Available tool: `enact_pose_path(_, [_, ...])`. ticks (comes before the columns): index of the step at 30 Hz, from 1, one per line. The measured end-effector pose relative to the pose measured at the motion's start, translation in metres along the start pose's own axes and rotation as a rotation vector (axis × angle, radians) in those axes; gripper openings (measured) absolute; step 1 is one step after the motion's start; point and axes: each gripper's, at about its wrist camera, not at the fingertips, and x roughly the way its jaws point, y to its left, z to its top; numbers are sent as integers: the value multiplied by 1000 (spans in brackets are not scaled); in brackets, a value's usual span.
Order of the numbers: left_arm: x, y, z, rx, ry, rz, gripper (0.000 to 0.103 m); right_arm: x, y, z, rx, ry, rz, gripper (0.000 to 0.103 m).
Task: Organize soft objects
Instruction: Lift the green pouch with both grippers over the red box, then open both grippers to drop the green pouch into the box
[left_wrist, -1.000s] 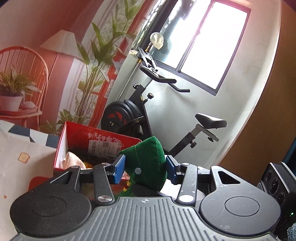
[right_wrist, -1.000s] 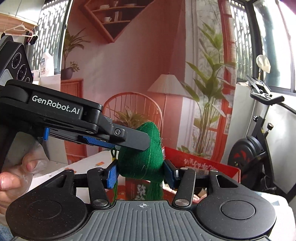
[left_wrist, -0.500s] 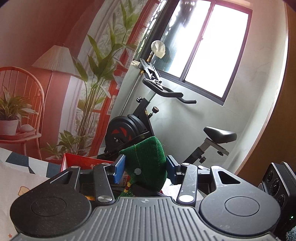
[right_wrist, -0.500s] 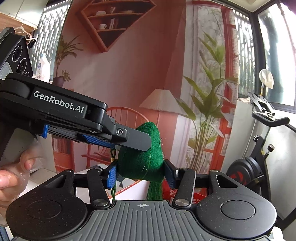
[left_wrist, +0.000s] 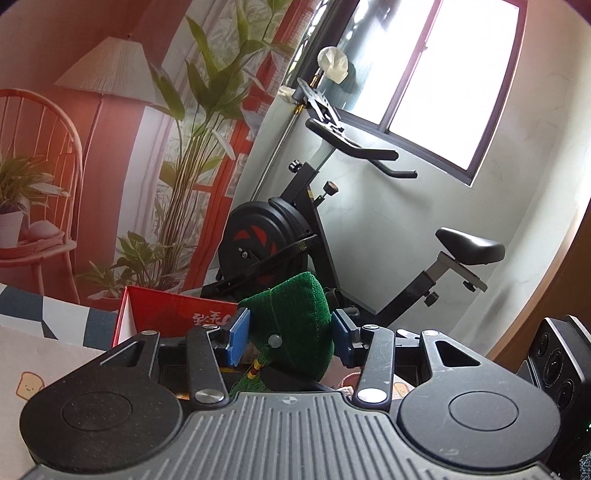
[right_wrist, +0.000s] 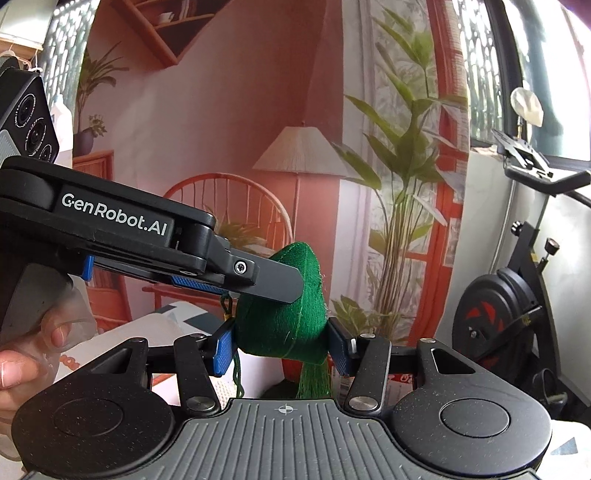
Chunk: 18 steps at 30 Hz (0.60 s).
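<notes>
Green plush (left_wrist: 291, 321): a cone-shaped soft toy with a tassel, held up in the air in front of both cameras, above the red box (left_wrist: 173, 314) on the counter (left_wrist: 40, 354)
Left gripper (left_wrist: 290, 334): my blue fingers (left_wrist: 238, 332) press into the plush on both sides, so I read it as clenched on the toy; in the right view it comes in from the left with its upper finger across the plush
Right gripper (right_wrist: 280, 347): its fingers (right_wrist: 223, 347) touch the lower body of the same plush from each side, grasping it too
Why held this way: I judge the two-sided hold keeps a floppy thing from sagging or twisting while it is carried, and it may be a handover between my hands
Tassel (right_wrist: 314, 378): hangs straight down beneath the toy, free of the fingers
Red box: open-topped, just under and behind the toy; likely the place for soft things, though I cannot see inside from here
Risk: letting both grips go at once would drop it outside the box
</notes>
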Motion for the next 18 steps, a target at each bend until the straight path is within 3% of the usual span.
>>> enact_pose_path(7, [32, 19, -15, -32, 76, 21, 49, 33, -12, -28, 46, 86, 2, 47])
enact_pose_path(18, [48, 25, -26, -27, 135, 59, 49, 53, -19, -51, 84, 167, -40, 48])
